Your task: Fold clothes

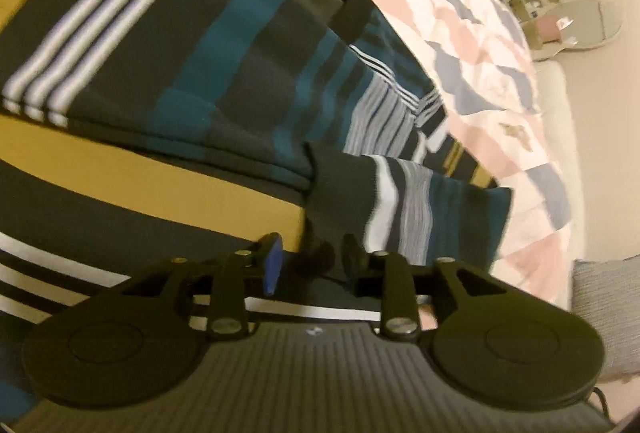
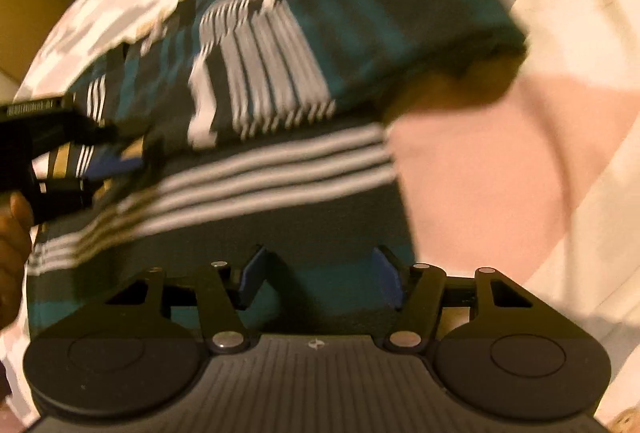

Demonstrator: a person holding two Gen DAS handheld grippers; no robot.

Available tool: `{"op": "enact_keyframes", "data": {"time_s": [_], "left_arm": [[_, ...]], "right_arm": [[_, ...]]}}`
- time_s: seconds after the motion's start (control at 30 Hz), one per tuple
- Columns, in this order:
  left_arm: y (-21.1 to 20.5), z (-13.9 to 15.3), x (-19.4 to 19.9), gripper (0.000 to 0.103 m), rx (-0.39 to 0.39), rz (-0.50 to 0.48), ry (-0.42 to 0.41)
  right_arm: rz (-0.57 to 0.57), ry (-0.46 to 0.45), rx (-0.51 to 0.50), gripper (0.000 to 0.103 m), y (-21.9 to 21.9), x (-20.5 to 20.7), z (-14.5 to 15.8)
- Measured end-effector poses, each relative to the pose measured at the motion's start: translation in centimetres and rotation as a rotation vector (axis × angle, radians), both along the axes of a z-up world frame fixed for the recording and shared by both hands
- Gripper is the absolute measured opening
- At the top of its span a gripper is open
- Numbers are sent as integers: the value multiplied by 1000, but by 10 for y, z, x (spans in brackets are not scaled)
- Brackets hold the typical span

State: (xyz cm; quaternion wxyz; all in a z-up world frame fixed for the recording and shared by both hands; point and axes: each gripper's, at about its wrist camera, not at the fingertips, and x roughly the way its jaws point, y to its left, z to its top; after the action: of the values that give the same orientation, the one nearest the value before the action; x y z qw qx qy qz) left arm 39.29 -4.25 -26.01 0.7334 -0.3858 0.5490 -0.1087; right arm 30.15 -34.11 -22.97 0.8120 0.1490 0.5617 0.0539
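Warm, yellowish indoor light, a bit dim. Round fisheye bending at the edges, dark corners. Blurry stripes on the shirt in the right wrist view, smeared as if moving. Sharper in the left wrist view, though soft far away. Dark shadow under the raised sleeve on the pink bedspread.

sweater lies on bedspread; sleeve folded across it, l gripper at cuff.

Patchwork pink-grey-white bedspread, pale floor, mirror lying beyond, warm dim light.
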Motion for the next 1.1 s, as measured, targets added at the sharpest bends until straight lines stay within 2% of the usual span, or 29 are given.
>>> {"op": "enact_keyframes", "data": {"time_s": [0.17, 0.27, 0.3, 0.47, 0.6, 0.73, 0.83, 0.9, 0.97, 1.03, 1.1], "left_arm": [[-18, -12, 15, 35, -18, -10, 27], [-26, -6, 20, 5, -17, -45, -14], [-28, 0, 19, 5, 2, -59, -42], [-24, 36, 12, 5, 140, -101, -193], [-2, 78, 9, 5, 296, -106, -349], [41, 100, 11, 5, 440, -67, -399], [70, 85, 11, 5, 528, -46, -323], [86, 62, 12, 6, 545, -36, -225], [93, 42, 10, 6, 550, -35, -166], [93, 40, 7, 6, 569, -28, -171], [96, 54, 6, 5, 590, -19, -227]], "right_arm": [[-15, -18, -28, 60, -12, 16, 1], [-6, -25, -49, 60, -16, 24, -1], [-1, -29, -54, 60, -16, 26, -2], [21, -48, -73, 60, -16, 40, -1], [33, -58, -71, 60, -17, 48, 3], [45, -66, -69, 60, -16, 52, 5], [57, -72, -74, 60, -14, 57, 4], [69, -75, -85, 60, -11, 60, 4], [81, -82, -99, 60, -9, 63, 6], [92, -93, -117, 60, -8, 65, 9], [104, -106, -132, 60, -9, 68, 12]]}}
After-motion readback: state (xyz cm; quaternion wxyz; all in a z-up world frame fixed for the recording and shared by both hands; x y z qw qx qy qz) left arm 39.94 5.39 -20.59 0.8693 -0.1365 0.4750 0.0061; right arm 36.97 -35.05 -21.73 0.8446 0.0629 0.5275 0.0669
